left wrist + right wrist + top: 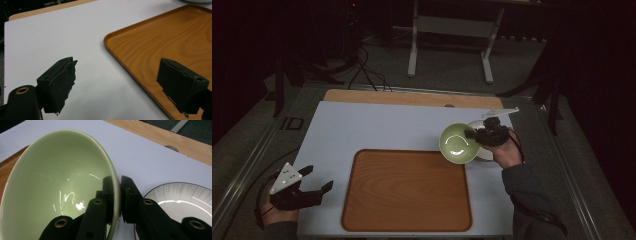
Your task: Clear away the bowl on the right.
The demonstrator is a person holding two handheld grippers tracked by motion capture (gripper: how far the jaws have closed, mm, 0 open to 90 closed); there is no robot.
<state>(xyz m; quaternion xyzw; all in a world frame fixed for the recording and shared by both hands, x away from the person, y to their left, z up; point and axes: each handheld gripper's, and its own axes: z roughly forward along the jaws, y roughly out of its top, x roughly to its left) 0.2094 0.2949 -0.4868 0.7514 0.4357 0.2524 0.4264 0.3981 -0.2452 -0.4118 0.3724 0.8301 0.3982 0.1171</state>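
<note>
The right gripper (473, 135) pinches the green bowl (458, 143) by its rim, one jaw inside and one outside, so it hangs tilted above the tray's (407, 227) far right corner, beside the white bowl (185, 195). The left gripper (317, 181) waits open at near left, empty.

Dim room, dark beyond the bench (362, 125); overhead light glints inside the green bowl (62, 190), sharp up close, while the high view is soft.
</note>
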